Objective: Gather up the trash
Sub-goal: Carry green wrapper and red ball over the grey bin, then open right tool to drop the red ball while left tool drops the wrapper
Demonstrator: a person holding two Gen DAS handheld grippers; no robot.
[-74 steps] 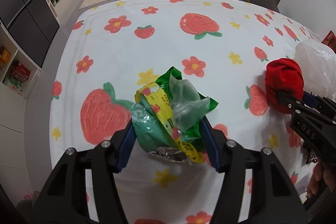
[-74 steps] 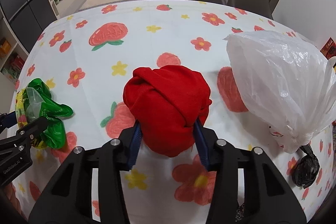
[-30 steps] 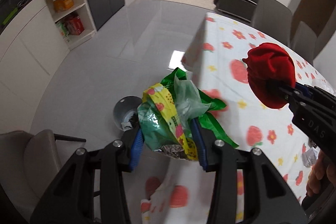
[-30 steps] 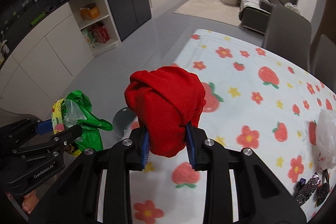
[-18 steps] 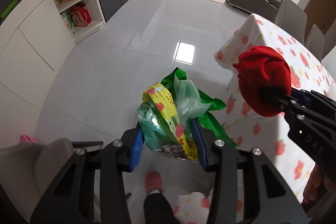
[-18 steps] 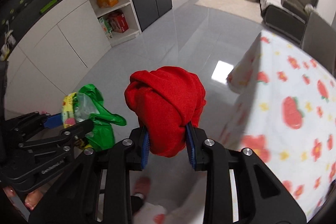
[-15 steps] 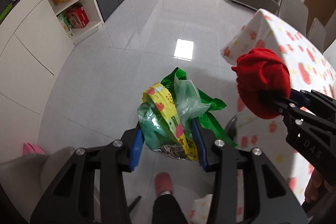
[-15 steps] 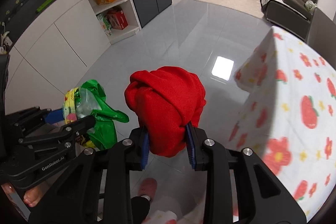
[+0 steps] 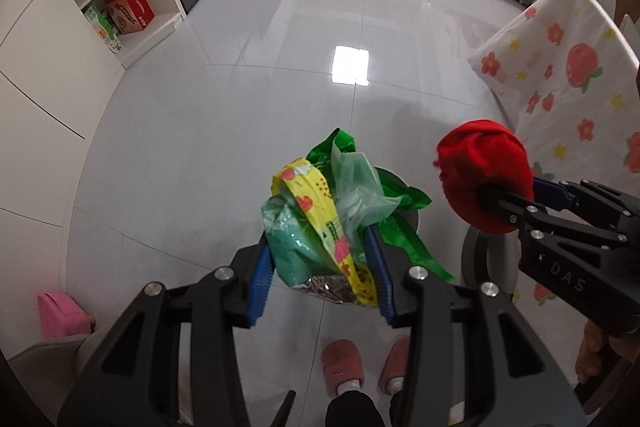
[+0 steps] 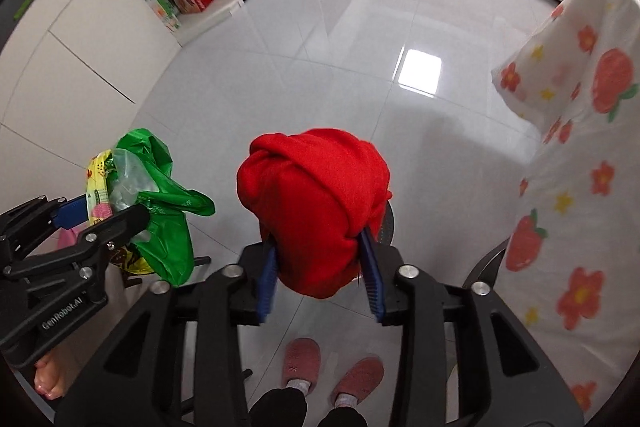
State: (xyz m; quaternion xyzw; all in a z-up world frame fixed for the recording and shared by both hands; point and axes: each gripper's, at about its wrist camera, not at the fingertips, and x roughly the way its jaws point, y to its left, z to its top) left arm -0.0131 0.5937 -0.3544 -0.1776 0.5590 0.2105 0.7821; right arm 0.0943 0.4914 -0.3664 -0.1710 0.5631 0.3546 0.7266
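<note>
On the left, the left gripper [image 9: 320, 267] is partly open and squeezes a bunch of wrappers [image 9: 328, 215], green, yellow and shiny, between its blue pads [image 9: 262, 277]. A moment ago this same bunch was over the flowery tablecloth [image 9: 560, 75]. Now it hangs over the shiny grey floor [image 9: 240, 107], off to the side of the table. The grip on it looks the same as before.

Just behind the wrappers a dark round shape [image 9: 404, 199] peeks out. I think it is the bin, but most of it is hidden.

Below, the person's pink slippers [image 10: 332, 367] stand on the floor.

On the right, the right gripper [image 10: 320, 267] has the red cloth ball [image 10: 316, 203] between its pads. Its jaws are opening right now. The ball sits between them and has not dropped, and the pads look like they are only just touching it. The same dark round shape [image 10: 386, 223] shows behind the ball.

So both bits of trash have left the table and come down low near the bin. I think the red ball is about to be let go, and the wrappers should go in after it. If the ball is not right over the bin, it could roll away on the floor.
</note>
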